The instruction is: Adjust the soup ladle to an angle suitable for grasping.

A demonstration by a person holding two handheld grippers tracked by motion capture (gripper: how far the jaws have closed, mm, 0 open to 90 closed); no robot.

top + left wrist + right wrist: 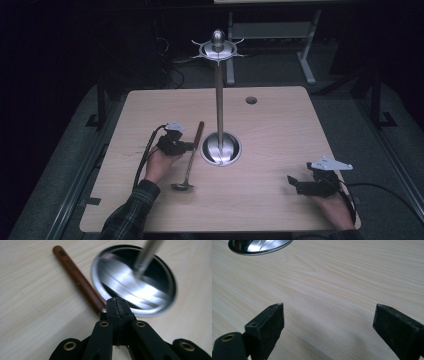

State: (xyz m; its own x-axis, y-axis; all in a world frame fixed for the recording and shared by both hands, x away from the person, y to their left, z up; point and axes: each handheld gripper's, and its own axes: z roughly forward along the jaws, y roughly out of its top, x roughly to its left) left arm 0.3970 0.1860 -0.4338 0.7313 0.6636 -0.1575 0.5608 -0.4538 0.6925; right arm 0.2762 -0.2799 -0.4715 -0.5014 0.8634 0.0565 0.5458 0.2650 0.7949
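Note:
A ladle with a brown wooden handle [198,132] [75,275] and a metal bowl [181,187] lies on the light wooden table [280,130], left of a shiny metal stand [219,100]. The stand's round base [221,148] [140,282] [259,246] sits mid-table and its pole rises to a hooked top [218,50]. My left gripper [191,146] [116,300] is shut, its tips just over the lower end of the wooden handle, which runs on underneath them. I see nothing between its jaws. Near the front right edge, my right gripper [295,184] [328,306] stands open over bare wood.
A round cable hole [251,100] lies at the table's back right. Cables trail from both grippers. A plaid sleeve [127,215] comes in at the front left. Dark floor and desk legs [306,55] surround the table.

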